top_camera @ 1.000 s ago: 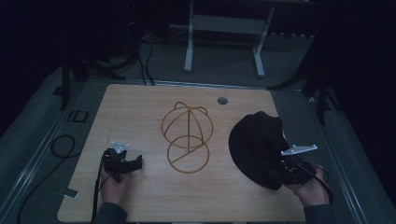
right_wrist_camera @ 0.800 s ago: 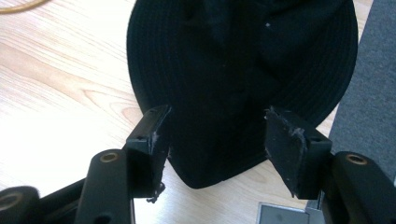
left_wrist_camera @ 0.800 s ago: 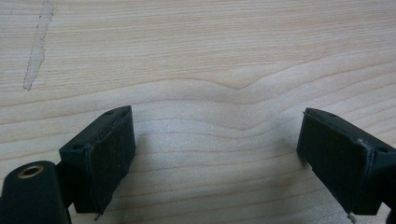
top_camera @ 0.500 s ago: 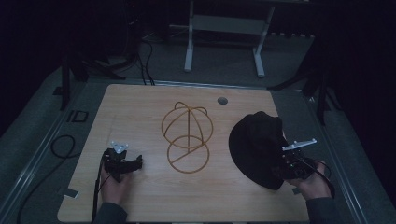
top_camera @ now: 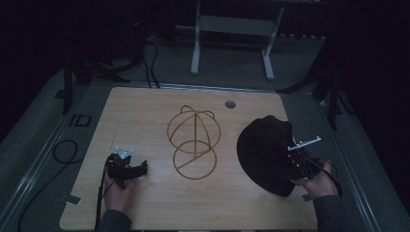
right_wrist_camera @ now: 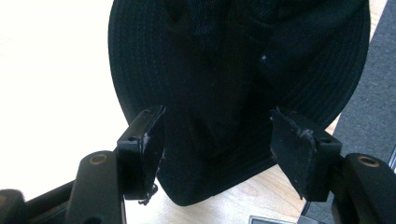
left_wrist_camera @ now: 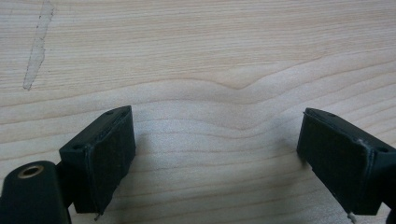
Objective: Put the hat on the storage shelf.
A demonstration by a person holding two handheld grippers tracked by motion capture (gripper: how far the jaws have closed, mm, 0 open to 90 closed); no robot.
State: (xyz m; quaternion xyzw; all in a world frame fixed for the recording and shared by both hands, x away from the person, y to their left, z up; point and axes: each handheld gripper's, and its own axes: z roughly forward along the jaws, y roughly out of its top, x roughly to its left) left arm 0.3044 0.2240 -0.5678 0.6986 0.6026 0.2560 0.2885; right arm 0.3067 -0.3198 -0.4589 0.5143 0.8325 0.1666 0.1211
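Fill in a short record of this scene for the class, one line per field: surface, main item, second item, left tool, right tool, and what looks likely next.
surface: wooden table
main item: black hat, lying flat at the table's right side
second item: wire hat stand, mid-table, bare
left tool: open, over bare wood, nothing between the jaws
right tool: jaws have just been opening; they straddle the hat's brim and crown, pads apart from the fabric
likely next: probably closing on the hat to carry it to the stand

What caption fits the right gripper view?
Right gripper, fingers just opened wide, poised over the brim of a black hat lying on the wooden table.
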